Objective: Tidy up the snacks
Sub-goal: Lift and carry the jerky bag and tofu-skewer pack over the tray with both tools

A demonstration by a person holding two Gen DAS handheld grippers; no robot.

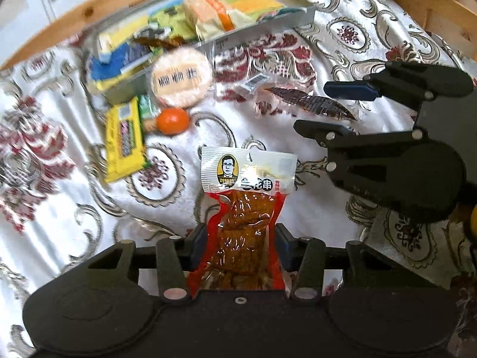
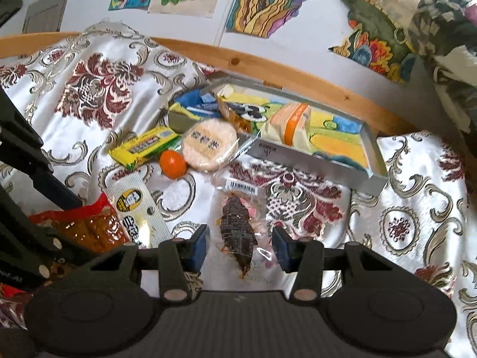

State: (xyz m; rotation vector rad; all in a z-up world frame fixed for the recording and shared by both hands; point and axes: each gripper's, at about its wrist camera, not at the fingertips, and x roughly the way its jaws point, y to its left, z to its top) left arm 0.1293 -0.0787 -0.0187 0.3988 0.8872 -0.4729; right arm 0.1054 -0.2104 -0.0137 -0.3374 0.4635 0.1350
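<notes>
bare cloth [image 2: 417, 208] right of tray [image 2: 313, 161] | orange [image 2: 172, 163], round cracker [image 2: 210, 144] crowd its left front

Floral damask cloth [image 2: 104, 89] over table, wood rail [image 2: 253, 59] behind, colourful drawings [image 2: 262, 0] on wall.

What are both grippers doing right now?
Left gripper: shut on the red snack pouch.
Right gripper: open, fingers either side of the clear-wrapped dried snack, not holding it.

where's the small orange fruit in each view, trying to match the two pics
Left wrist view: the orange fruit lies left of centre, on the cloth between the yellow packet and the round rice cracker.
Right wrist view: the same fruit lies left of centre, just left of and below the cracker.
Shared landmark: the grey tray behind them.
</notes>
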